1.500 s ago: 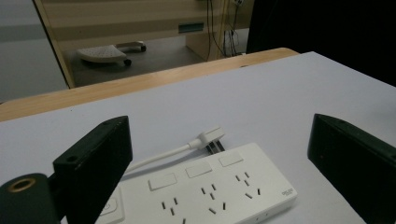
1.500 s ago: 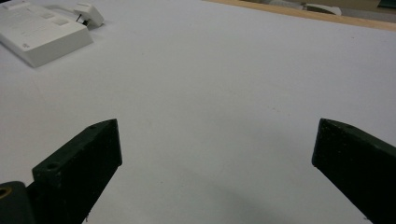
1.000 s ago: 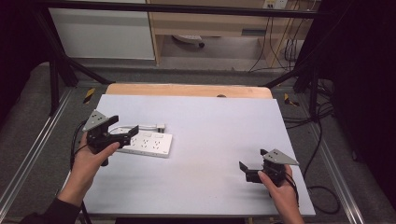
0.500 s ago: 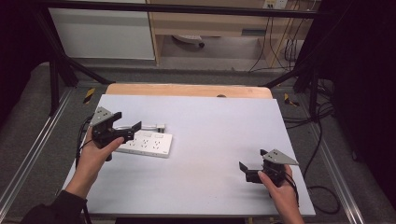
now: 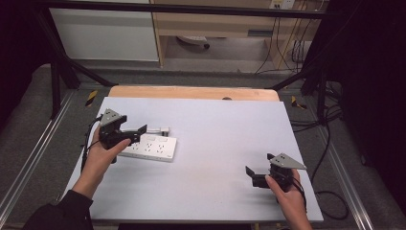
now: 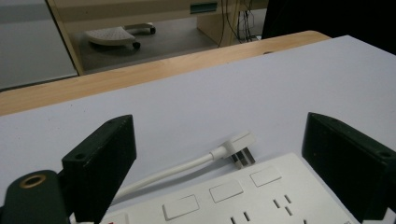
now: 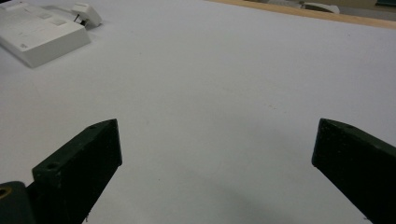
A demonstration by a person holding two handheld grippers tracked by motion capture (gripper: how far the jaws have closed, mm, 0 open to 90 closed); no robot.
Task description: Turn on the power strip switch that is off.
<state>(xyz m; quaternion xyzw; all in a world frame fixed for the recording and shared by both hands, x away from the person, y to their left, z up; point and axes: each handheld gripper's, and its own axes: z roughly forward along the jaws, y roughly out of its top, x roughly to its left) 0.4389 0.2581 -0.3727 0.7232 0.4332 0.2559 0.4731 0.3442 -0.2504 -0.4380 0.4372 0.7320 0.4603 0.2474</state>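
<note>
Spreading across most of the high view is the pale surface [image 5: 220, 143], with a strip of bare wood along its far edge. Next in size comes the white power strip [image 5: 149, 148], lying flat on the left part of the surface, its sockets and switches facing up. The left tool [image 5: 136, 134] hovers over the strip's left end — its jaws are released and stand wide apart, one on each side of the strip in the left gripper view, gripping nothing. The right tool [image 5: 252, 176] sits low at the near right of the surface, well apart from the strip, jaws likewise spread and empty. Smallest is the white plug [image 6: 239, 149] on its short cord — lying just beyond the strip's far side.
</note>
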